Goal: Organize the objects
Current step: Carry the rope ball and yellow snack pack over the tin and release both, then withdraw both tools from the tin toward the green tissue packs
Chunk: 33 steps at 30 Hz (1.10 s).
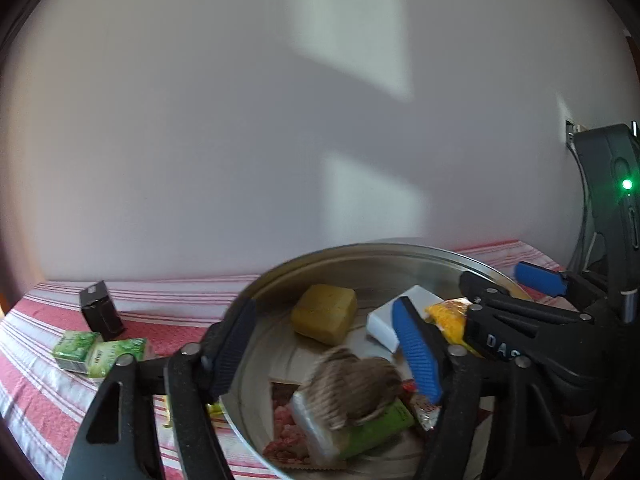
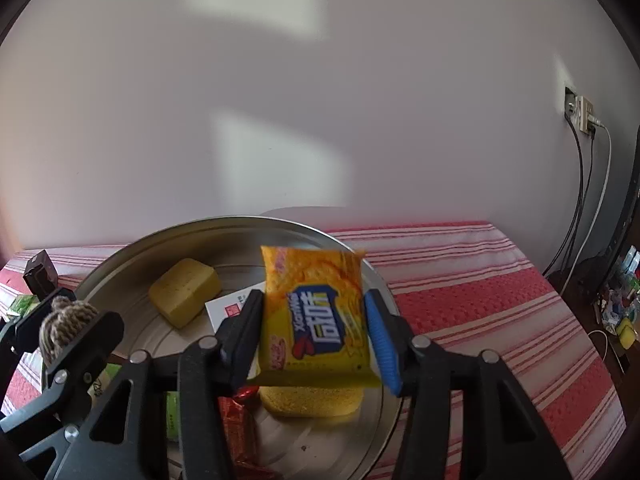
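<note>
A round metal tray sits on a red striped cloth. In it lie a yellow sponge block, a white box, a green packet and red wrappers. My left gripper is open above the tray; a brown yarn ball is blurred between its fingers. My right gripper is shut on a yellow snack packet, held above the tray over another yellow sponge.
Two green boxes and a small black box lie on the cloth left of the tray. The cloth stretches right. A wall socket with cables is at the right.
</note>
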{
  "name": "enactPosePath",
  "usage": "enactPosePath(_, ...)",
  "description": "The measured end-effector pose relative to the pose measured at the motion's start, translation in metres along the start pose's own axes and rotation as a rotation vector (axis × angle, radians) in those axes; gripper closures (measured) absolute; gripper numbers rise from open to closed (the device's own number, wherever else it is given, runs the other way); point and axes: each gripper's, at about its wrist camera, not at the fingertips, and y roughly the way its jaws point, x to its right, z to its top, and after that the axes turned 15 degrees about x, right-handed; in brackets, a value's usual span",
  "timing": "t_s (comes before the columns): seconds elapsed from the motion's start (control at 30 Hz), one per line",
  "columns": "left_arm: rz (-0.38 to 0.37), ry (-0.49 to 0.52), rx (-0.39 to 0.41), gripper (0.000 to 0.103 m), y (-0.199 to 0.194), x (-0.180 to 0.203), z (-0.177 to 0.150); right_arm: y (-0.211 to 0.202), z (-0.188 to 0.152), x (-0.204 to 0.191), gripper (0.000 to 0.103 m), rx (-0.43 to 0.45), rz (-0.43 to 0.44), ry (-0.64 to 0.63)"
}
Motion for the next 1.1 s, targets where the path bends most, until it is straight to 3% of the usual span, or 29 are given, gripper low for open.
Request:
enactPosePath(0.07, 0.022, -0.01, 0.032, 0.006, -0.005, -0.008, 0.001, -0.007, 0.003, 0.001, 0.039, 0.029, -0.007, 0.003)
enactPosePath(0.13, 0.01, -0.051, 0.028, 0.004, -0.008, -0.016, 0.002, -0.012, 0.005, 0.009, 0.022, 0.057, -0.009, 0.028)
enactPosePath(0.37, 0.039, -0.032, 0.036, 0.004, -0.015, -0.027, 0.004, -0.016, 0.007, 0.007, 0.018, 0.087, -0.013, 0.025)
enactPosePath(0.47, 0.056, -0.008, 0.053, 0.004, -0.022, -0.033, 0.003, -0.025, 0.008, 0.004, 0.006, 0.12, -0.005, 0.057)
enactPosePath(0.63, 0.08, -0.002, 0.039, 0.004, -0.028, -0.045, -0.001, -0.038, 0.011, 0.008, 0.004, 0.201, -0.034, 0.087)
enactPosePath(0.8, 0.104, -0.002, 0.036, 0.004, -0.032, -0.06, -0.005, -0.051, 0.008, 0.023, 0.002, 0.273, -0.157, 0.163)
enactPosePath(0.97, 0.126, 0.043, 0.029, 0.004, -0.038, -0.066, -0.011, -0.047, 0.001, 0.027, 0.002, 0.232, -0.156, 0.242)
enactPosePath(1.1, 0.127, 0.056, 0.036, 0.004, -0.045, -0.072, -0.013, -0.049, -0.002, 0.014, 0.002, 0.242, -0.171, 0.197)
